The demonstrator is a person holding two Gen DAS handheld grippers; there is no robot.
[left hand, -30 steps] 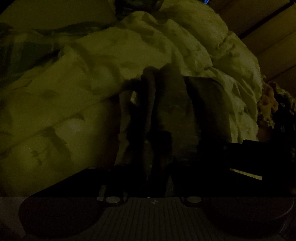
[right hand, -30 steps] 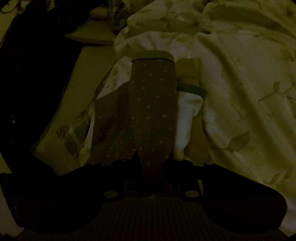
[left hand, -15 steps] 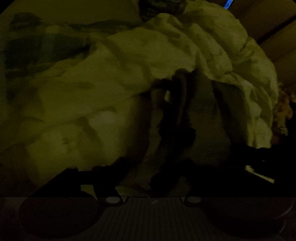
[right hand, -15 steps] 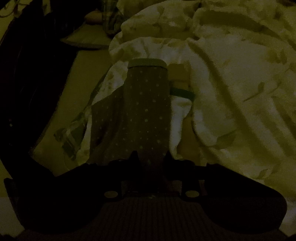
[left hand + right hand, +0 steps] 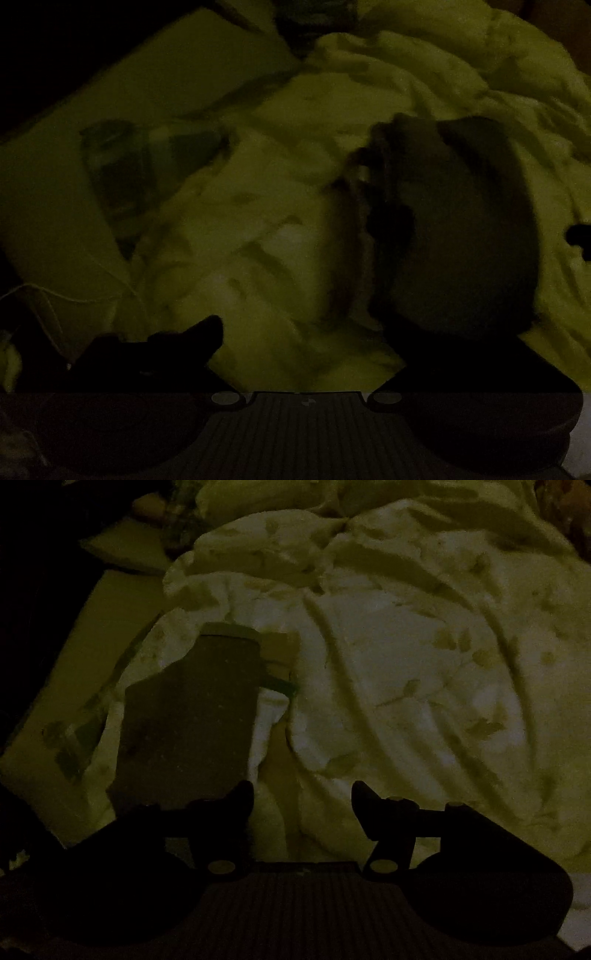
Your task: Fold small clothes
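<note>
Very dark frames, low detail.

Right gripper: fingers spread wide apart, nothing between them, low over the bed and pointing away. Dark dotted sock lies flat on the duvet just beyond the left finger, pale cuff at the far end. Sock is left of the finger gap, not in it; contact with the left fingertip can't be judged. A pale garment with a green edge sits just right of the sock, partly under it.

Left gripper: also spread apart, left finger visible; right finger lost in shadow behind a dark folded garment lying on the duvet at right. Can't tell if that finger touches it. Nothing in the gap.

Left wrist view only: plaid cloth at left, thin cord near left, plain sheet far left.

Right wrist view only: the sock's cuff, duvet's leaf print, a pillow far left.
</note>
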